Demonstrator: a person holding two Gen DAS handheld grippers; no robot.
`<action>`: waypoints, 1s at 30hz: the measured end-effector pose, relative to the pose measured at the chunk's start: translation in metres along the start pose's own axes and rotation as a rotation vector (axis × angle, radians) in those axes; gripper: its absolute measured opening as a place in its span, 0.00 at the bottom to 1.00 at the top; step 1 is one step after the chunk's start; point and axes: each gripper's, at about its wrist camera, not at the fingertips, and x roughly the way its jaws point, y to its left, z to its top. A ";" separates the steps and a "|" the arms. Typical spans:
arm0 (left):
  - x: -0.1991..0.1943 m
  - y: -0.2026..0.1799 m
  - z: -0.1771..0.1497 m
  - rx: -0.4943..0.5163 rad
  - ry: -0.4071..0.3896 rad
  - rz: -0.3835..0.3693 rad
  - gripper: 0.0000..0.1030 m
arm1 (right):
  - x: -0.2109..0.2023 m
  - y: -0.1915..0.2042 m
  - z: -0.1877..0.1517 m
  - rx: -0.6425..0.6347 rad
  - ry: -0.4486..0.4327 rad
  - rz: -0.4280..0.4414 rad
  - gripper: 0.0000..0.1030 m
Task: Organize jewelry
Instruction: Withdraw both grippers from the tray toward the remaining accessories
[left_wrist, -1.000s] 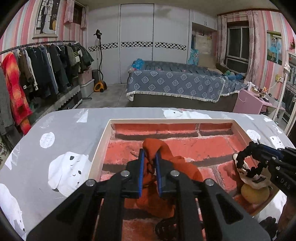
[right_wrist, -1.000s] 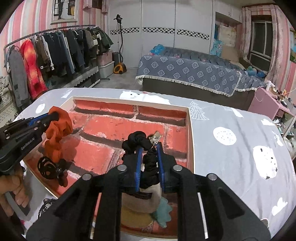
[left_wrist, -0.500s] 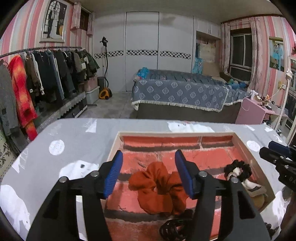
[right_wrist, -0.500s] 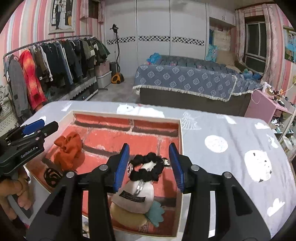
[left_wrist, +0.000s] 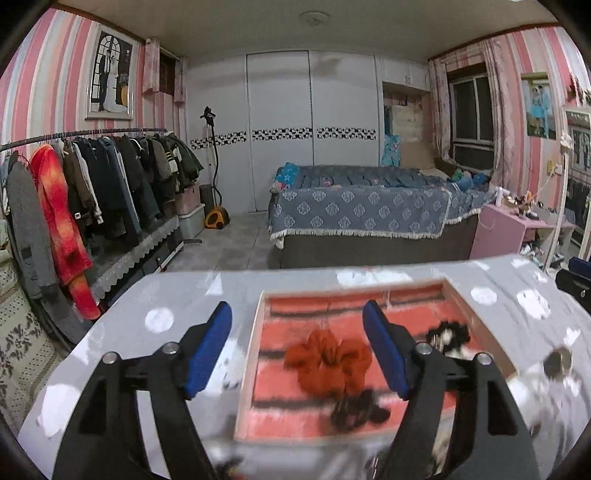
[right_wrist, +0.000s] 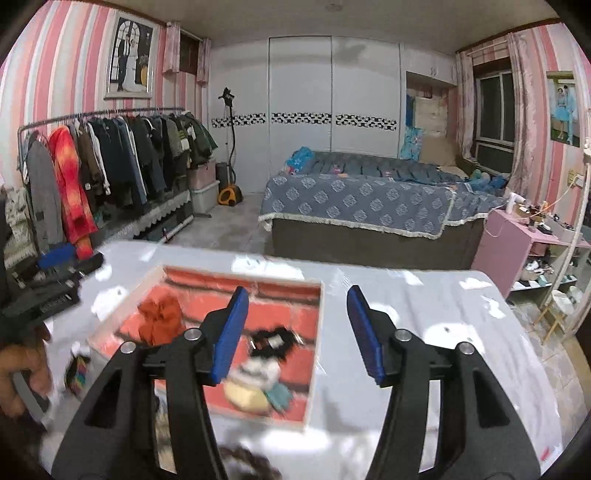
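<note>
At the far left of the room a clothes rack (left_wrist: 92, 184) holds dark coats and an orange-red garment, with a bed (left_wrist: 369, 210) under a blue patterned cover farther back. The left hand-held gripper (left_wrist: 297, 350) hangs above the grey surface (left_wrist: 155, 321) with its 2 blue-padded fingers spread wide and nothing between them. Its left finger is over the bare cloth and its right finger over the tray (left_wrist: 255, 354), a shallow box with a pale rim and a red brick-patterned floor. Inside the tray, the orange scrunchie (left_wrist: 328, 362) lies loose near the middle, a dark tangled hair tie (left_wrist: 358, 406) sits just in front of it, and the black scrunchie (left_wrist: 447, 334) lies toward the right side; all are blurred. In the right wrist view, the right hand-held gripper (right_wrist: 295, 332) is also spread wide and empty, above the tray's right rim, with the black scrunchie (right_wrist: 273, 341) and a pale, yellow and teal cluster of accessories (right_wrist: 258, 387) lying below its left finger. At that view's left edge, the person's left hand (right_wrist: 20, 373) grips the other tool's handle.
</note>
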 end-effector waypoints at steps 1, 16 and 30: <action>-0.006 0.001 -0.007 0.003 0.006 0.000 0.70 | -0.004 -0.003 -0.007 0.005 0.007 -0.004 0.54; -0.080 -0.020 -0.113 -0.039 0.071 -0.016 0.70 | -0.061 -0.005 -0.127 0.027 0.106 0.003 0.57; -0.076 -0.022 -0.115 -0.020 0.091 -0.016 0.77 | -0.042 -0.006 -0.137 0.009 0.222 -0.005 0.58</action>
